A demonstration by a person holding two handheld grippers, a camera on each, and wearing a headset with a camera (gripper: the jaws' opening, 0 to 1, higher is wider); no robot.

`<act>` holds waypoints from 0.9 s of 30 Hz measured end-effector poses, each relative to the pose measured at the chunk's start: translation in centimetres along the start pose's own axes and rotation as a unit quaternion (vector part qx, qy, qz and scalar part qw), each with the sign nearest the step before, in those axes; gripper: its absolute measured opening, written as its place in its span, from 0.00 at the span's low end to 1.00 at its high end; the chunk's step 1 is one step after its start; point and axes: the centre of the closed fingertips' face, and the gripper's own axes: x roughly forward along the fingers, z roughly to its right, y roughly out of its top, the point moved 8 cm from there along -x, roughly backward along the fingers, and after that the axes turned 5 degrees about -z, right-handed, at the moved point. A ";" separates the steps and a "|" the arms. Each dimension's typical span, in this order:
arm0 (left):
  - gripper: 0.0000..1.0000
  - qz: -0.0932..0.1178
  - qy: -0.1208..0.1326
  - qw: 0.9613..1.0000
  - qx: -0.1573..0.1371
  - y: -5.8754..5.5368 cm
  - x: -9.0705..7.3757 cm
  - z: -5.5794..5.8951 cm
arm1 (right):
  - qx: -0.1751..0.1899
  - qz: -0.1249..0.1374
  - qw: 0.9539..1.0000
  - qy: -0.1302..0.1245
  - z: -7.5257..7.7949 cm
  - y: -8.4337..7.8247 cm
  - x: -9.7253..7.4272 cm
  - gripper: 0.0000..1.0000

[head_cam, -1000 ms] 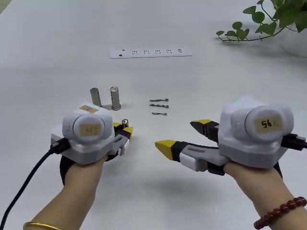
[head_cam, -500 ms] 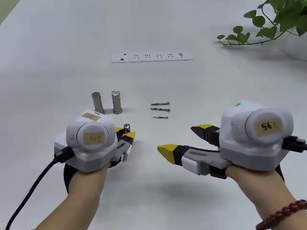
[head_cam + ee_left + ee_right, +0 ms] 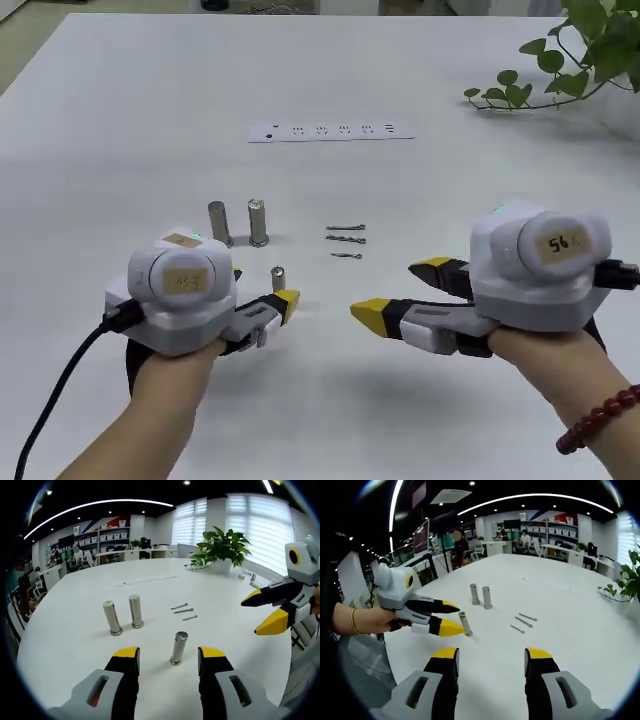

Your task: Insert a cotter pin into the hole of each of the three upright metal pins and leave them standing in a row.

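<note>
**Metal pins (image 3: 258, 221) upright, cotter pins (image 3: 347, 239) lying loose**

Far back on the white surface (image 3: 120, 120) lay a white power strip (image 3: 330, 131), with a leafy plant (image 3: 560, 60) at the far right corner. Two plain steel cylinders stood side by side. The third pin (image 3: 177, 647) stood nearer, right between the spread jaws of the left hand-held gripper (image 3: 262, 290), a gap showing on each side. Three thin cotter pins lay in a short column just right of the pair. Beside them the right hand-held gripper (image 3: 400, 288) hovered released, grasping nothing.

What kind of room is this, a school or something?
Probably an open office: a big white table, shelves and desks behind it, window blinds and a potted plant.
</note>
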 end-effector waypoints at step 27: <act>0.78 0.017 -0.016 1.000 0.020 1.3 -4.7 -0.6 | -0.139 -0.144 0.977 0.070 2.9 3.7 5.9 0.35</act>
